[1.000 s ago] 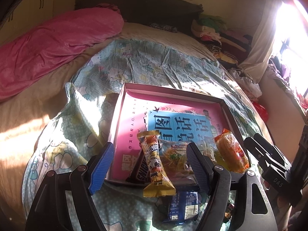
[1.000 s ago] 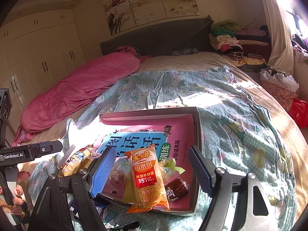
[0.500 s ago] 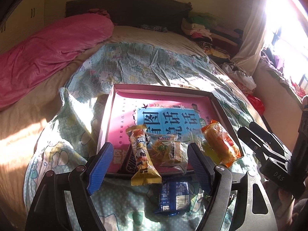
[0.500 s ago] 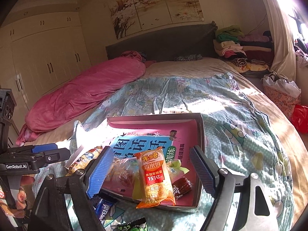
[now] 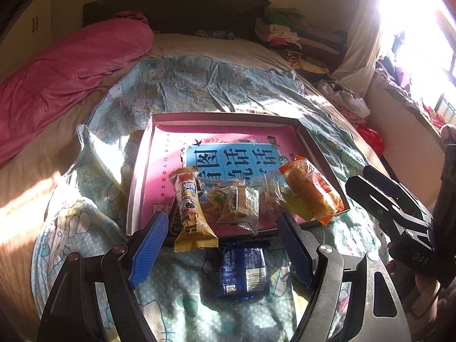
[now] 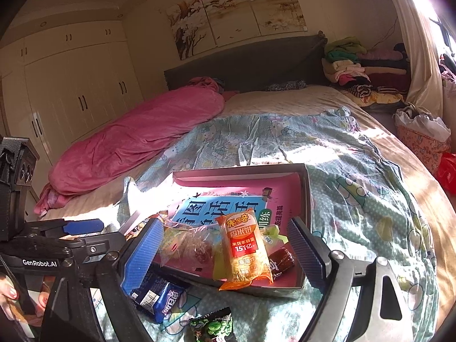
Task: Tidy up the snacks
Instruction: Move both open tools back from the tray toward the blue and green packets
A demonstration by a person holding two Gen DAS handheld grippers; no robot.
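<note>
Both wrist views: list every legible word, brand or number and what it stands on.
"GenRobot.AI": left gripper body.
"DAS": right gripper body.
"米多奇", "香米饼", "151亿": orange rice-cracker packet.
"看图说话": the box's blue panel, partly covered.
Blue biscuit packet, barcode digits, wall painting calligraphy: unreadable.

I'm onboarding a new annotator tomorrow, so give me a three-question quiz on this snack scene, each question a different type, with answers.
1. True or false: the blue packet lies inside the pink-lined box.
2. Multiple choice: what is the orange rice-cracker pack doing? A) lying wholly on the quilt B) sticking out over the box's near edge C) clamped in the right gripper
3. Fill in: in the right wrist view, the snack nearest the camera, on the quilt, has a ____ wrapper.

Key:
1. False; it lies on the quilt, outside the box's near edge.
2. B; the right gripper's jaws are opening and the pads do not press the pack.
3. Green.
</note>
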